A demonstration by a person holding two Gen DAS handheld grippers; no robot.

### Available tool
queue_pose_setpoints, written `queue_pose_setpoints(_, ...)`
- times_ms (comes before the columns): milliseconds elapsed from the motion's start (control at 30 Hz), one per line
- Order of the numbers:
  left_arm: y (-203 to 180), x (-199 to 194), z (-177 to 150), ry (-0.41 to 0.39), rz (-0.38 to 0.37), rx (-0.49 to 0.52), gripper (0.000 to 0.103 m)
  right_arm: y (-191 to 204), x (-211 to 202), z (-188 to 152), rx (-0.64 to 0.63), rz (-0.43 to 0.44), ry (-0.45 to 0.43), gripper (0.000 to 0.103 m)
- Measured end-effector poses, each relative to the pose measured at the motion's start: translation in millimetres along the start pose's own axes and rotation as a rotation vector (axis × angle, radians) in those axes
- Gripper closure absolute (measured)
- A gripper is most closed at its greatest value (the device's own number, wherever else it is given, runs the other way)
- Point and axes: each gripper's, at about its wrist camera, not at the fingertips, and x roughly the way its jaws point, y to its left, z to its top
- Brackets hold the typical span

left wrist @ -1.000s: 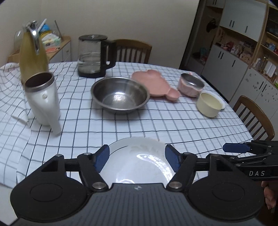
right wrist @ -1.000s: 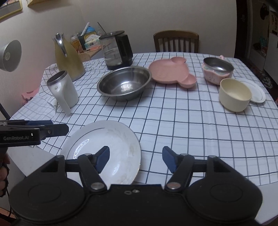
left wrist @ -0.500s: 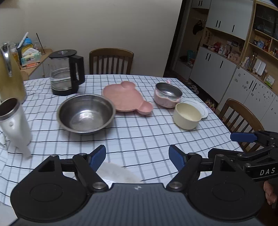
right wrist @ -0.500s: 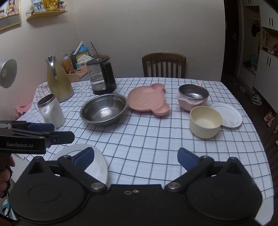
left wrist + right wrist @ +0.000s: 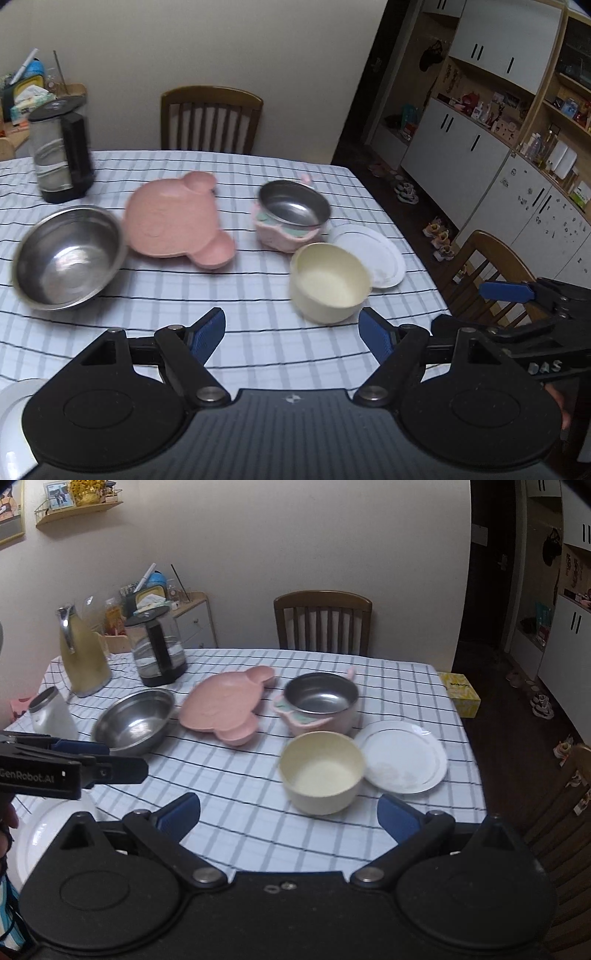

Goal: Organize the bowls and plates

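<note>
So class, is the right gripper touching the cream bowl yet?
Apart. The right wrist view shows the right gripper with jaws wide open, and checked tablecloth visible between its fingertips and the cream bowl.

Table covered with a white cloth checked in dark lines. Laid directly on the cloth: steel bowl, pink bear-shaped plate, pink pot with steel liner, cream bowl, small white plate touching the cream bowl, glass kettle, yellow jug, white cup. Large white plate at the near left edge.
</note>
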Motion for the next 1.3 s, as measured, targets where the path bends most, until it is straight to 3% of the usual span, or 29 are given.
queue_pose_setpoints(267,-66.8,54.2,7.4,0.032,-0.002,-0.014,0.024,-95.4,34.2,27.4,-0.004,-0.011,0.067,0.001)
queue_pose_setpoints(500,-117.8,107.0,3.6,0.072,-0.021,-0.024,0.024,-152.3,81.5,47.9,-0.036,0.018,0.142,0.003)
queue_pose_setpoints(600,-138.4,135.0,-2.5,0.099,0.012,0.005,0.024,-173.4,104.1,54.4,-0.058,0.021,0.169,0.005)
queue_pose_setpoints(733,-147.1,171.6,-6.6,0.17,0.014,-0.075,0.025,-197.3,132.9,62.7,-0.098,0.038,0.207,0.009)
queue_pose_setpoints(833,-150.2,188.1,-6.4,0.186,0.008,-0.114,0.027,-212.7,156.5,70.3,-0.108,0.073,0.244,0.017)
queue_pose_setpoints(1000,-157.9,198.3,-6.4,0.201,-0.005,-0.088,0.035,-230.8,203.3,83.1,-0.101,0.122,0.302,0.03)
queue_pose_setpoints(1300,-152.7,203.5,-1.8,0.209,0.006,-0.08,0.045,-231.7,263.8,97.2,-0.115,0.223,0.409,0.056)
